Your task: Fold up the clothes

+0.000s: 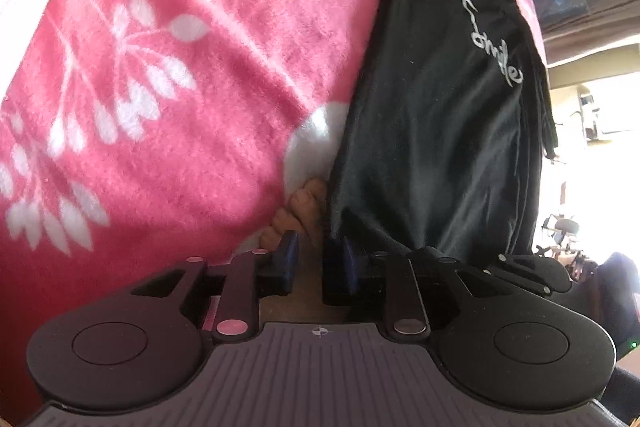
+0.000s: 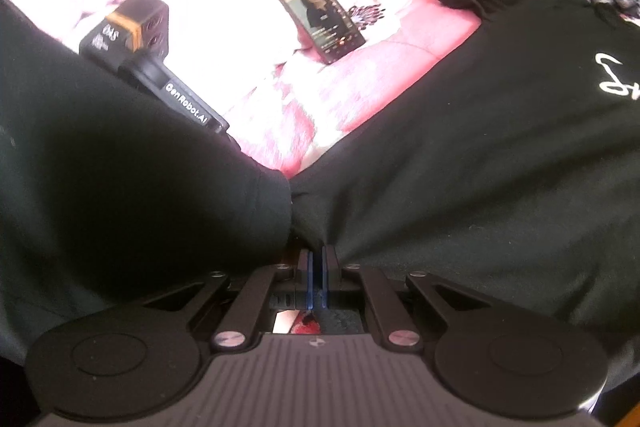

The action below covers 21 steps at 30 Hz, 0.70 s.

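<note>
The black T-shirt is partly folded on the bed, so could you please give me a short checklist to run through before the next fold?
1. Right gripper shut on the black T-shirt: ok, cloth bunches at its closed pads.
2. Left gripper holding the shirt: not ok, jaws apart with no cloth between them.
3. Shirt lying on the pink blanket: ok.
4. Phone clear of the shirt: ok, it lies apart on the blanket.
5. Toes near the left gripper: not ok, close to its tips.
6. Shirt's far edge flat: cannot tell.

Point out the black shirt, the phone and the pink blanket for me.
black shirt (image 1: 432,131): left wrist view, its front panel.
phone (image 2: 320,13): right wrist view, its lit screen.
pink blanket (image 1: 224,39): left wrist view, a plain pink patch.
</note>
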Motion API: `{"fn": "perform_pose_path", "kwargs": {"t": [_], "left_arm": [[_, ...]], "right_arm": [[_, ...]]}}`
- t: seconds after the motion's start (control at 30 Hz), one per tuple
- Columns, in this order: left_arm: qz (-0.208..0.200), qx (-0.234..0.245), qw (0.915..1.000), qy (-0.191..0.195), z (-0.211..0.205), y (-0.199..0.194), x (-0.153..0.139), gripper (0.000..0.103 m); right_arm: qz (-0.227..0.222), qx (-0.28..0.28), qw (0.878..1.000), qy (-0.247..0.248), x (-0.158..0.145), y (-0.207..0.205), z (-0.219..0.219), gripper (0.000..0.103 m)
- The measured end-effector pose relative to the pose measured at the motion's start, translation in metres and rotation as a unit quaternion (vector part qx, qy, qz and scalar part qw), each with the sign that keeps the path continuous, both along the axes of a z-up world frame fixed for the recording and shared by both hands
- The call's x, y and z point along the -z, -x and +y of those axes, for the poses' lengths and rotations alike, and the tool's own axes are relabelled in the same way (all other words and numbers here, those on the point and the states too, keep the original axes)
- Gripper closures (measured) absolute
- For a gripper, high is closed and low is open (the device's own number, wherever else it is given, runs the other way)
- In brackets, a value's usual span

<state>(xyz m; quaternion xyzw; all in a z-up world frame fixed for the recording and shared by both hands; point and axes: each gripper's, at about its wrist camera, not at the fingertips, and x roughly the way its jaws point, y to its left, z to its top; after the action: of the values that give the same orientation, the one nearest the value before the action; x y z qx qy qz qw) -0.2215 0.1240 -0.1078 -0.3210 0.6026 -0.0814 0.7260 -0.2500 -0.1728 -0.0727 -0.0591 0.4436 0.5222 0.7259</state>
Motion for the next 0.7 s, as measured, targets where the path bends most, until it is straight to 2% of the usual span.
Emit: {"fn": "perform_pose_path", "kwargs": {"t": [0.13, 0.23, 0.3, 0.5, 0.57, 0.63, 0.7], "left_arm": [[-0.008, 0.031, 0.9993, -0.018, -0.012, -0.001, -0.002, 0.080], [-0.015, 0.038, 0.9986, -0.034, -0.015, 0.000, -0.006, 0.100], [-0.015, 0.043, 0.9983, -0.036, -0.013, 0.001, -0.008, 0.103], [0.015, 0.043, 0.9947, -0.092, -0.003, 0.003, -0.005, 0.103], [0.012, 0.040, 0.9945, -0.096, -0.002, 0.003, -0.009, 0.103], [0.006, 0.037, 0.9949, -0.093, -0.001, 0.000, -0.014, 0.102], [-0.008, 0.035, 0.9949, -0.094, -0.001, -0.005, -0.023, 0.102]], "right_arm": [[0.004, 0.007, 1.000, 0.001, 0.000, 0.003, -0.005, 0.099], [0.003, 0.013, 1.000, 0.000, -0.002, 0.005, -0.006, 0.098], [0.007, 0.018, 1.000, 0.000, -0.001, 0.005, -0.006, 0.097], [0.078, 0.033, 0.995, 0.045, 0.026, 0.012, -0.007, 0.089], [0.101, 0.043, 0.993, 0.040, 0.027, 0.019, -0.017, 0.083], [0.107, 0.062, 0.992, 0.028, 0.019, 0.023, -0.032, 0.074], [0.111, 0.092, 0.989, 0.008, 0.007, 0.023, -0.053, 0.069]]}}
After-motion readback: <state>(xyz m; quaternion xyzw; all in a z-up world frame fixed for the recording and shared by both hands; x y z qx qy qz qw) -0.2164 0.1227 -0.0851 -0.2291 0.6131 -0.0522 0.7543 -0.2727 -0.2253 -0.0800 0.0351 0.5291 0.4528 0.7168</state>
